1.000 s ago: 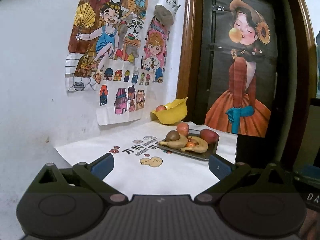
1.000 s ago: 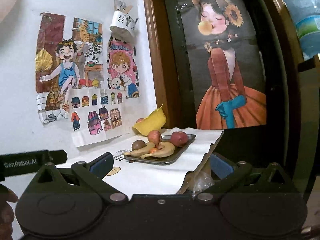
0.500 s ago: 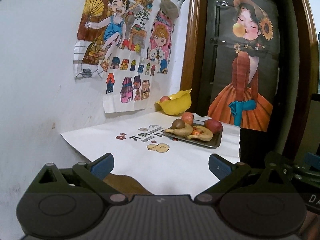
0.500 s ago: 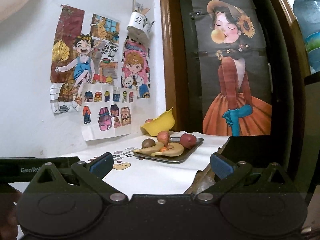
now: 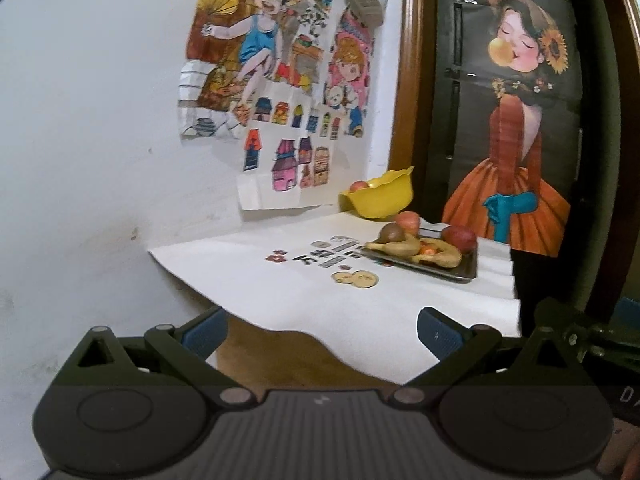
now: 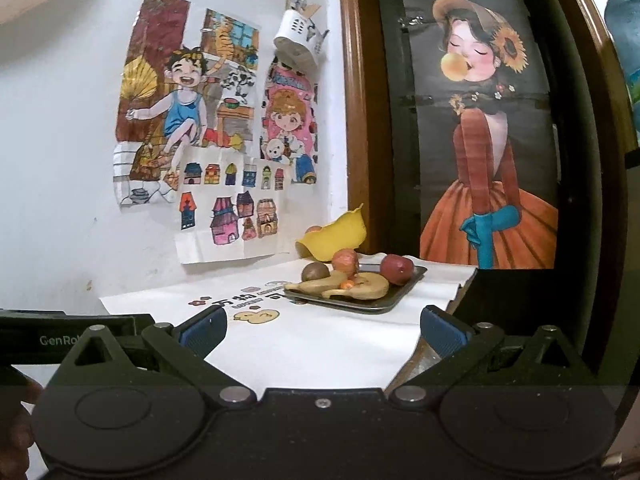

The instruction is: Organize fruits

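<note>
Left gripper [image 5: 320, 330] and right gripper [image 6: 323, 326]: jaws spread, nothing between, both short of bench [image 6: 320, 344]. Dark tray [image 6: 394, 298] on white sheet holds bananas [image 6: 360, 287], two apples [image 6: 396, 269], brown fruit [image 6: 315, 271]. Yellow bowl [image 5: 380, 200] behind tray, by wall, holds one fruit.

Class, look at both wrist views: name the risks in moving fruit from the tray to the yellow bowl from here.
1. The fruits on the metal tray lie packed together; gripping the kiwi may nudge the bananas.
2. The white paper sheet overhangs the table edge; a claw could snag it and drag the tray.
3. The yellow bowl sits behind the tray, so reaching over may knock the round red apple.
</note>
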### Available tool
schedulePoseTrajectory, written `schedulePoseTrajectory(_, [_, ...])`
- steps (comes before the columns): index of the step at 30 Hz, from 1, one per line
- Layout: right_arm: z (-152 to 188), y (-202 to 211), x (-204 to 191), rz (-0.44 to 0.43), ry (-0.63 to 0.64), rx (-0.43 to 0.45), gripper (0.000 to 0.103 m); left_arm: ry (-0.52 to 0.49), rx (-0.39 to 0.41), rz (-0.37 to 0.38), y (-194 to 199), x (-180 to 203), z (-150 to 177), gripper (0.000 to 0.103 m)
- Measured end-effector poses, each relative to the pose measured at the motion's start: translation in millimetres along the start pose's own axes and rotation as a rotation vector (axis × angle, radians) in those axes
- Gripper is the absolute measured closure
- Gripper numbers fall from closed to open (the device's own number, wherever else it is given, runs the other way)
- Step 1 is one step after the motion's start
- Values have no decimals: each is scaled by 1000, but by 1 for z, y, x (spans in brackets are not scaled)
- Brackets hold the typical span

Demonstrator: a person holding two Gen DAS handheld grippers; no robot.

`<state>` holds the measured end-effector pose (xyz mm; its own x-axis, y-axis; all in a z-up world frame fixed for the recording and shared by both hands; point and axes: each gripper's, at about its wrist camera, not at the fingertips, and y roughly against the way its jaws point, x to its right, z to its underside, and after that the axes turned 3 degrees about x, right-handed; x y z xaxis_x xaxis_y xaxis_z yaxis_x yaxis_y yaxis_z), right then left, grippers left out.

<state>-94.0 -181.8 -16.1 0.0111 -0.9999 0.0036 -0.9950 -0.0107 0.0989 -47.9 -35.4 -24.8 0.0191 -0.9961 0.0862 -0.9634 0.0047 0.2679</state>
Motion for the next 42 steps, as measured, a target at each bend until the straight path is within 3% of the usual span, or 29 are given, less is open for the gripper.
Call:
schedulePoseTrajectory(7, [15, -8, -15, -8, -3, 45, 1, 3, 11, -35, -5, -22, 10, 0])
schedulePoseTrajectory(13, [21, -14, -18, -4, -8, 29, 1, 17, 33, -44, -4, -34, 16, 0])
schedulePoseTrajectory(42, [26, -13, -22, -15, -1, 42, 1, 10, 36, -67, -2, -34, 21, 0])
